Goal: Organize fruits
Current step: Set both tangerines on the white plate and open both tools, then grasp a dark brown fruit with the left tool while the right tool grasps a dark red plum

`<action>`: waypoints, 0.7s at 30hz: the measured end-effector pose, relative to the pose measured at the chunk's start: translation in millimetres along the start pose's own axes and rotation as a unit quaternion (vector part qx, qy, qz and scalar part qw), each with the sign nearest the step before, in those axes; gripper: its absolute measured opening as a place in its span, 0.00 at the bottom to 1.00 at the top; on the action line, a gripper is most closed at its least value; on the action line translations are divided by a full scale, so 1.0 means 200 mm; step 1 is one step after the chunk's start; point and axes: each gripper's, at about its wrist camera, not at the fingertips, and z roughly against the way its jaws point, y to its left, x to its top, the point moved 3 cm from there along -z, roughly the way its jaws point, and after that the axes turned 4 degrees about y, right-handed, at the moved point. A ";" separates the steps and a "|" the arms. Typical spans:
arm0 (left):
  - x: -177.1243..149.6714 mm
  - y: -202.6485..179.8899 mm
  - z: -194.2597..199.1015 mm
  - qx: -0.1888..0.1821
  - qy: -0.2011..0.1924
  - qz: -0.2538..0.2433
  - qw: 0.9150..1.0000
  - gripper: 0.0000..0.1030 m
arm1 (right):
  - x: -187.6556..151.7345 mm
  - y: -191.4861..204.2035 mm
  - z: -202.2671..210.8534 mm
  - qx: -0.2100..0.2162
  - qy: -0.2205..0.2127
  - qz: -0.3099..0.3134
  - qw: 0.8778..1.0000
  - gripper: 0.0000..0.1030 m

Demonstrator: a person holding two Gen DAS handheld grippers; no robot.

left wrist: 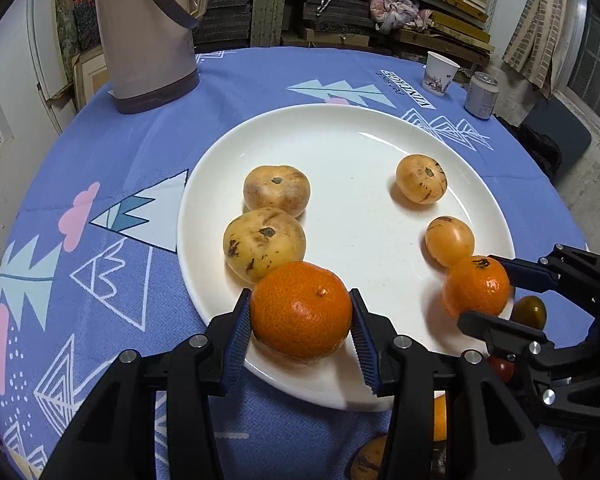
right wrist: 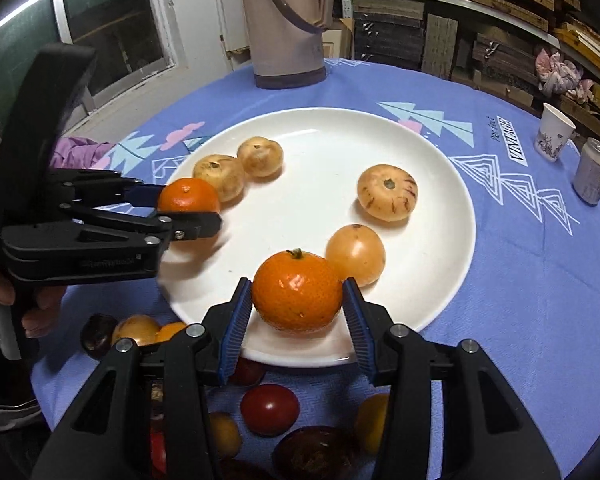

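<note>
Two mandarins sit between my tongs, one in each. My left gripper (left wrist: 300,330) has its blue ribbed pads against both sides of the larger mandarin (left wrist: 301,310), which sits at the near left edge of the white plate (left wrist: 340,140), touching a yellow-brown fruit (left wrist: 264,243) just beyond it. A second yellow-brown fruit (left wrist: 276,191) lies next behind that one, so the three form a row running away from me on the left side of the plate. My right gripper (right wrist: 298,316) is closed around the smaller mandarin (right wrist: 297,290), the one with a green stem, at the near right of the plate; it touches a smooth orange-yellow fruit (right wrist: 355,255) just beyond it. Farther back on the right lies a striped pale fruit (right wrist: 387,192), apart from the others.

Off the plate, on the near part of the blue patterned tablecloth (right wrist: 520,280), lie loose fruits: a dark red tomato (right wrist: 270,409), some yellow ones, and darker ones I cannot identify. At the far left of the table stands a beige thermos jug (left wrist: 148,36). At the far right are a paper cup (left wrist: 440,74) and a drinks can (left wrist: 481,95), near each other.
</note>
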 end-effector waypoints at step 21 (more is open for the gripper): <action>-0.29 0.04 0.36 0.015 -0.061 0.007 0.998 0.79 | -0.37 -0.17 0.47 -0.007 -0.073 -0.111 0.991 0.71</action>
